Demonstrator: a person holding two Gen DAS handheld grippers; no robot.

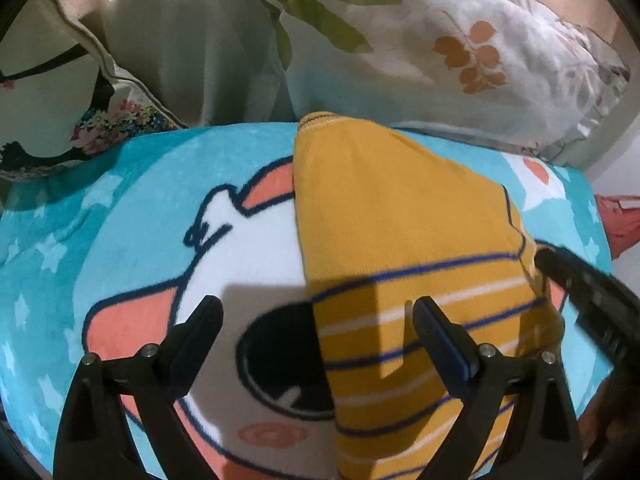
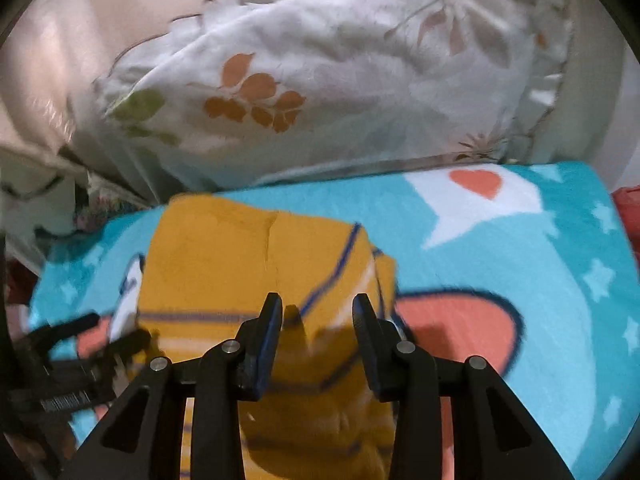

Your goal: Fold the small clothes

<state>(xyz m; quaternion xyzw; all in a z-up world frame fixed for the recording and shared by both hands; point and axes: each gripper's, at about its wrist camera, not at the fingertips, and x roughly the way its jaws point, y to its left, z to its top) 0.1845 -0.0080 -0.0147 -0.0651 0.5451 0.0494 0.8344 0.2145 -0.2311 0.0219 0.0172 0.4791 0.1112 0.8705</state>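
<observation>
A small mustard-yellow garment [image 1: 400, 240] with blue and white stripes lies folded lengthwise on a turquoise cartoon blanket [image 1: 120, 208]. My left gripper [image 1: 318, 312] is open and empty, straddling the garment's left edge just above it. In the right wrist view the garment [image 2: 224, 264] lies straight ahead. My right gripper [image 2: 318, 312] is open with nothing between the fingers, hovering over the garment's right part. The right gripper's black finger shows at the garment's right edge in the left wrist view [image 1: 576, 284]. The left gripper shows blurred at the left in the right wrist view [image 2: 72, 352].
A white pillow with orange and green leaves [image 1: 460, 56] lies behind the blanket, also in the right wrist view [image 2: 320, 92]. A floral cushion [image 1: 60, 92] sits at the back left. Something red [image 1: 620, 220] lies past the blanket's right edge.
</observation>
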